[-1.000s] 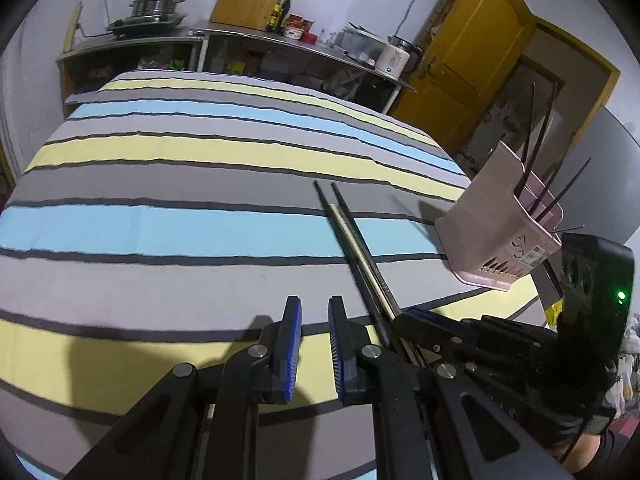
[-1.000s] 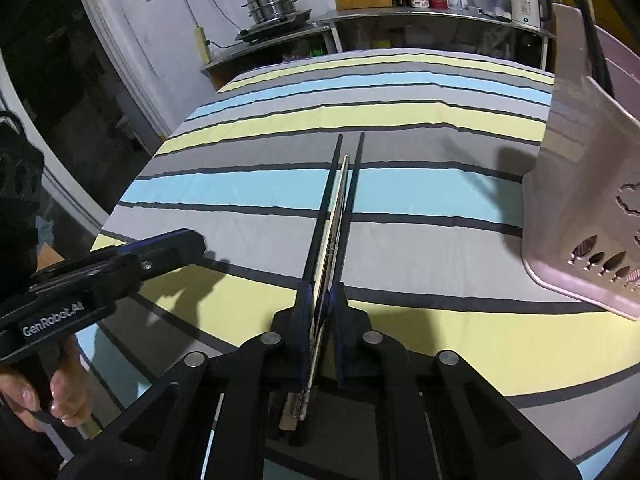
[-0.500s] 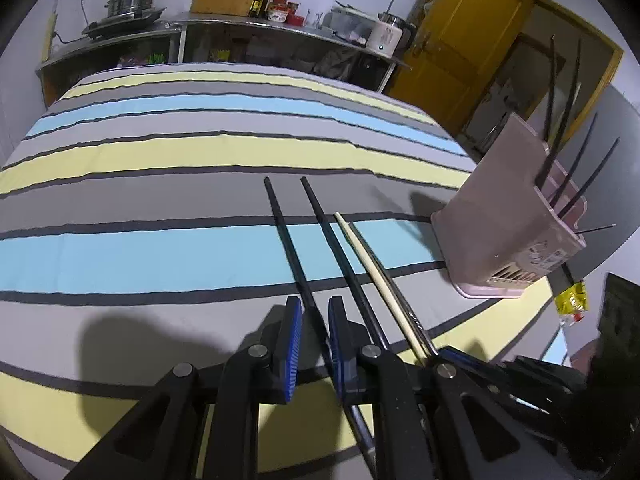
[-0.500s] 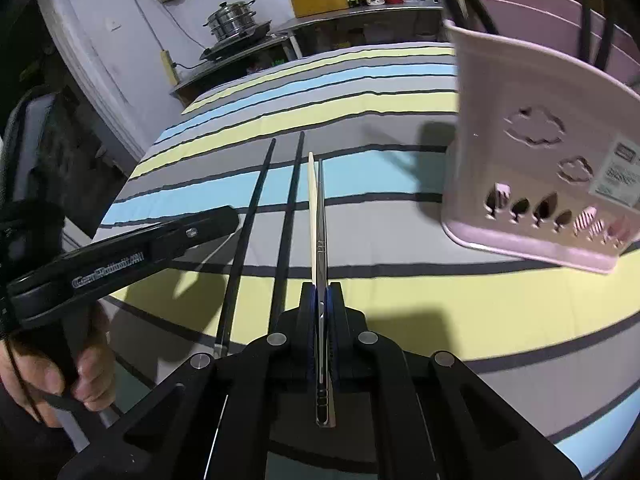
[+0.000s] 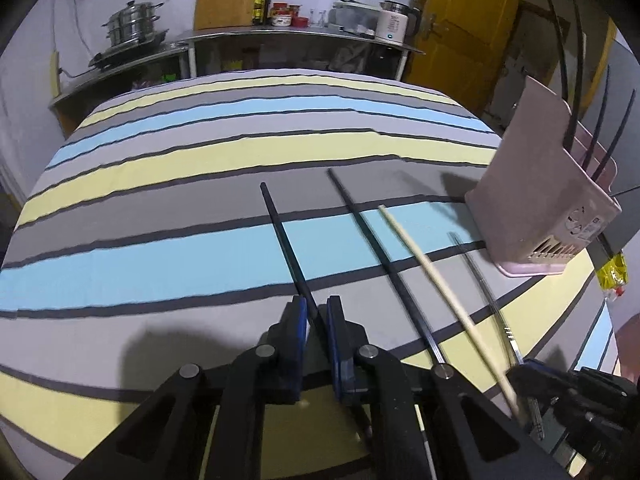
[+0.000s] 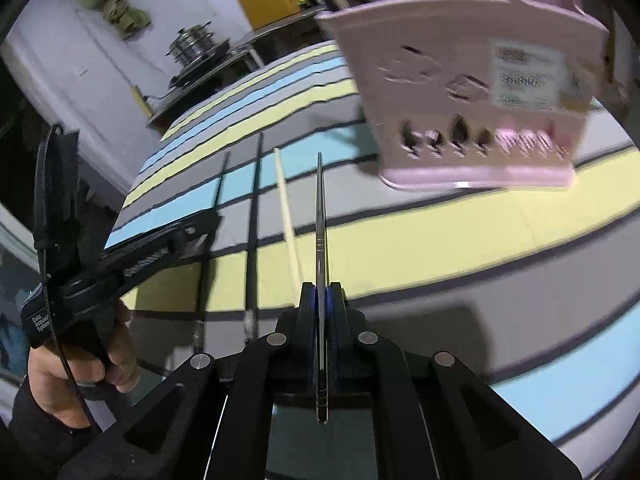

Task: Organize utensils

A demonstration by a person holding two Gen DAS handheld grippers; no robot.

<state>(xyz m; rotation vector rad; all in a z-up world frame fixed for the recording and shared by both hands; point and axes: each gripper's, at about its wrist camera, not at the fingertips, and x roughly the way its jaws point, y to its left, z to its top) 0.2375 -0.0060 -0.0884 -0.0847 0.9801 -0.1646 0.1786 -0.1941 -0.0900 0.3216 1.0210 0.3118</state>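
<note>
Several chopsticks lie on the striped tablecloth. My left gripper straddles the leftmost black chopstick; its jaws are closing, with a slim gap still showing on both sides of the stick. A second black chopstick and a pale wooden chopstick lie to its right. My right gripper is shut on a metal chopstick, whose tip points near the base of the pink utensil holder. The wooden chopstick runs just left of those fingers. The holder has black chopsticks standing in it.
A hand grips the left gripper's handle at the table's near left edge. A counter behind the table carries a steamer pot, bottles and a white kettle. A yellow door stands at the back right. A yellow packet lies beyond the holder.
The bundled chopsticks have spread apart. My right gripper swung right toward the pink holder, keeping only the metal chopstick. My left gripper shifted over the leftmost black chopstick.
</note>
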